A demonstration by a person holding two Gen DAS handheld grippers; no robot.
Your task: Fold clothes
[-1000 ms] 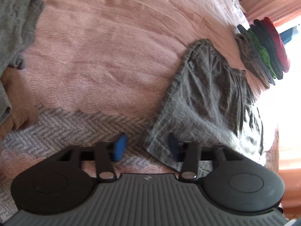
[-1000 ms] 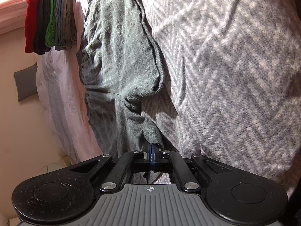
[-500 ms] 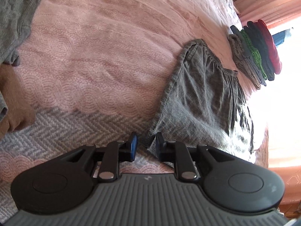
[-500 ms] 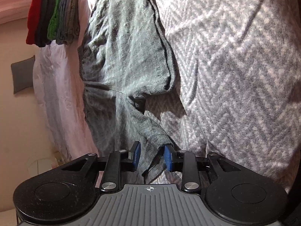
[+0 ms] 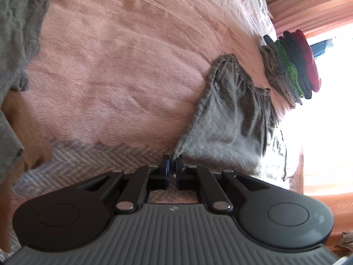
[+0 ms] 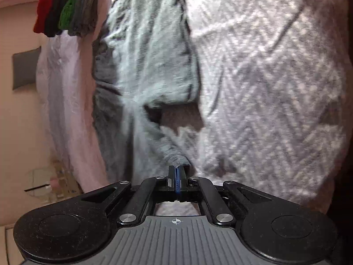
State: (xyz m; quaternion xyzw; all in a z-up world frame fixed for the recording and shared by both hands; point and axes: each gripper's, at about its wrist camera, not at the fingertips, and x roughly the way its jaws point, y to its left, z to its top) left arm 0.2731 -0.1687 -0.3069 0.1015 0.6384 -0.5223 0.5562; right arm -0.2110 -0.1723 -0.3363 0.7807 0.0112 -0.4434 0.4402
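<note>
My left gripper (image 5: pixel 173 162) pinches a hem corner of the grey shorts (image 5: pixel 229 119) on the bed (image 5: pixel 110 70); my right gripper (image 6: pixel 177 172) pinches another corner.

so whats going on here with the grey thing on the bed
A person is folding laundry with a handheld gripper in each hand. The left gripper is shut on one bottom corner of the grey shorts, and the right gripper is shut on another corner. The shorts lie spread on the pink bedspread, no fold made yet. A stack of folded clothes sits just beyond them.
</note>
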